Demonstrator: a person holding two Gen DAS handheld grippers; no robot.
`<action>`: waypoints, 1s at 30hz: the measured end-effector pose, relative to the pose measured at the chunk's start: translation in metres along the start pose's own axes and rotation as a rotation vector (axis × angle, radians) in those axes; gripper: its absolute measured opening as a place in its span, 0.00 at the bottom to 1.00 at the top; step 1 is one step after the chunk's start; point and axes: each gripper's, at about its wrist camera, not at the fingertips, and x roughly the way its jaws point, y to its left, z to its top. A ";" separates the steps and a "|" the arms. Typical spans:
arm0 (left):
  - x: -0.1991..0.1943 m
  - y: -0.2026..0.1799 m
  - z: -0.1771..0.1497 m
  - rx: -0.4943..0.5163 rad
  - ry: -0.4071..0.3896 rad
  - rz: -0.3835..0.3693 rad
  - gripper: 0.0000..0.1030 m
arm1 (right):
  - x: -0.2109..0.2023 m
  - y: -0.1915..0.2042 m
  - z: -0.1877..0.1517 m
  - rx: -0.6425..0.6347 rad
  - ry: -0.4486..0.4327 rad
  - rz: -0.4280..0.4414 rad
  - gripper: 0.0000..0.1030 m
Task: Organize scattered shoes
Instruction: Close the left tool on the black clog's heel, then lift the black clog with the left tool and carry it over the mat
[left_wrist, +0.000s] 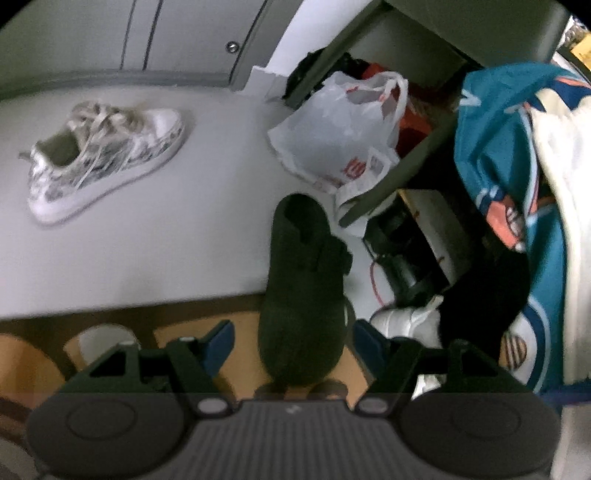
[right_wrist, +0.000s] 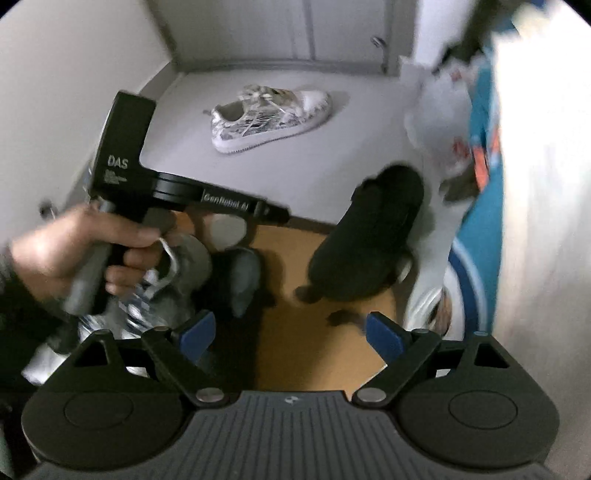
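1. Left wrist view: the left gripper (left_wrist: 291, 341) has its jaws spread wide. A dark shoe (left_wrist: 304, 288) lies lengthwise in the gap between the blue pads (left_wrist: 221, 341), heel end nearest the camera. I can't tell if either pad actually touches it; there looks to be a bit of space on both sides.
2. That shoe straddles the edge where the pale floor (left_wrist: 147, 251) meets a tan cardboard-looking surface (left_wrist: 243, 325), toe pointing away.
3. Well off to the left on the pale floor lies a patterned sneaker (left_wrist: 107, 155), white sole, loose laces, tipped a bit onto its side.
4. Right of the dark shoe there's a white plastic bag (left_wrist: 332, 140) with red print, a white shoe (left_wrist: 410, 321) just beside the right finger, and a teal cloth (left_wrist: 491, 147) hanging over the clutter.
5. Right wrist view: the right gripper (right_wrist: 290, 332) is also wide apart, nothing between its pads, hovering over the tan surface.
6. Here the dark shoe sits ahead and to the right, clear of the fingers.
7. The person's hand (right_wrist: 74, 251) holds the left gripper's black handle on the left, above a pile of grey and white shoes (right_wrist: 177, 280).
8. The patterned sneaker is farther back near the wall.
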 end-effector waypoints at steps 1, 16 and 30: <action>0.004 -0.001 0.004 -0.001 0.000 -0.003 0.71 | 0.000 -0.001 0.000 0.007 0.000 -0.002 0.89; 0.089 -0.033 0.054 0.155 0.101 0.005 0.72 | 0.006 -0.009 -0.018 0.215 0.058 -0.033 0.91; 0.173 -0.067 0.082 0.298 0.137 -0.007 0.72 | 0.007 -0.008 -0.020 0.294 0.104 0.047 0.91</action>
